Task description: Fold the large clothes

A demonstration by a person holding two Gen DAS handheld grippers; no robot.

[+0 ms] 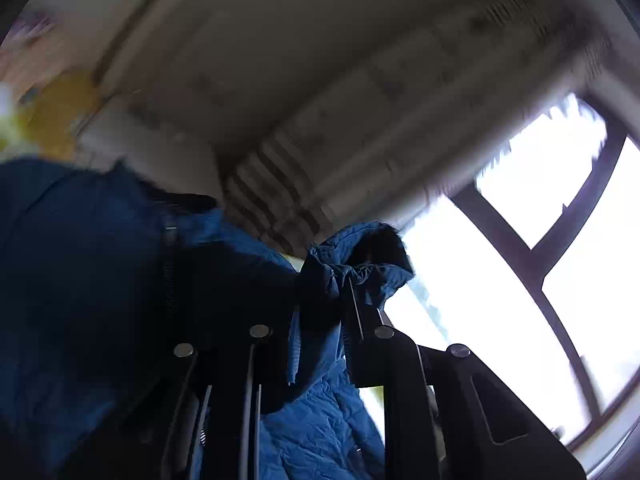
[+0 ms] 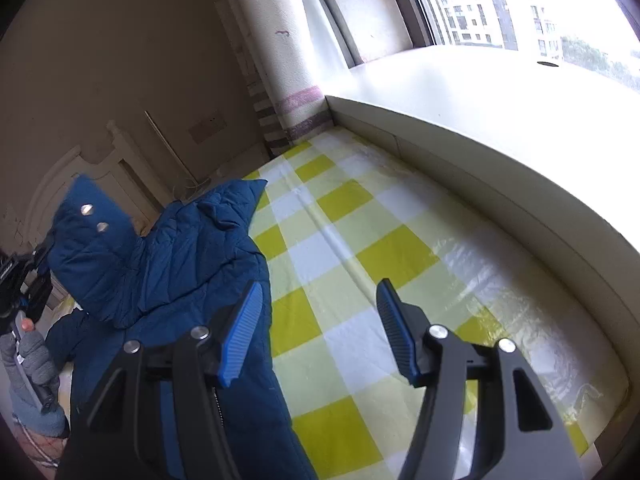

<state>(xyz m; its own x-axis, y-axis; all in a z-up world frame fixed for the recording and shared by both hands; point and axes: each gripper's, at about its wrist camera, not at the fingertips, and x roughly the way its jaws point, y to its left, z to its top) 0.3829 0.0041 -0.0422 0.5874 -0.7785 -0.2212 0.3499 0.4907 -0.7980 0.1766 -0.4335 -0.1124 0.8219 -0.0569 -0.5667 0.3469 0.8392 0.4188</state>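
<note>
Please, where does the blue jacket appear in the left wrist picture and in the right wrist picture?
Left wrist view: the blue jacket fills the lower left, a bunch of it pinched in the left tongs.
Right wrist view: it lies at left, partly lifted, beside the open right tongs.
Shared landmark: the window.

No text, label, brand or number can be read anywhere in either wrist view.
</note>
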